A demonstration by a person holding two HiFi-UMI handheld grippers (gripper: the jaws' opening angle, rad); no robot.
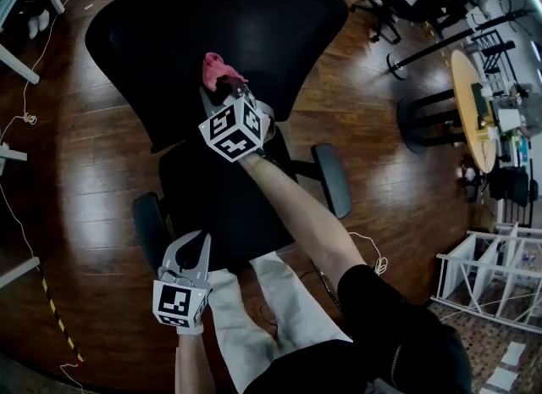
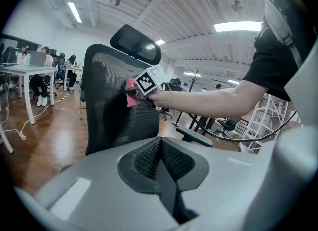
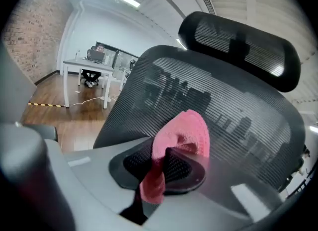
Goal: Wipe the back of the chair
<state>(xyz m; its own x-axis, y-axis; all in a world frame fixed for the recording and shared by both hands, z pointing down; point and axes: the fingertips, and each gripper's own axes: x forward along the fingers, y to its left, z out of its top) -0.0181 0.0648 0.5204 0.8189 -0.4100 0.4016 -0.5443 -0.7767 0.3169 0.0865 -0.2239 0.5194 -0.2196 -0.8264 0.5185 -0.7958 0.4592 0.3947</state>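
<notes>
Head view, looking steeply down: my right gripper point(image 1: 229, 89) is reached out over the seat point(image 1: 212, 206) of a black office chair, clenched on a pink cloth point(image 1: 216, 66). The cloth sits at the mesh chair back point(image 1: 169, 36), on the face turned toward me, approx mid-height.

Right gripper view: cloth is bunched btwn the jaws w/ its folded edge forward and the mesh straight ahead. It's touching or just off the mesh; can't tell which. The back's long axis runs up from the seat to the headrest point(image 3: 243, 41), so I judge strokes should travel up-down or side to side across that face.

My left gripper point(image 1: 193, 240) hangs low by the seat's near edge, well apart from the back, jaws pressed together on nothing. Right arm is clearly the nearer one, so the wiping falls to it.
</notes>
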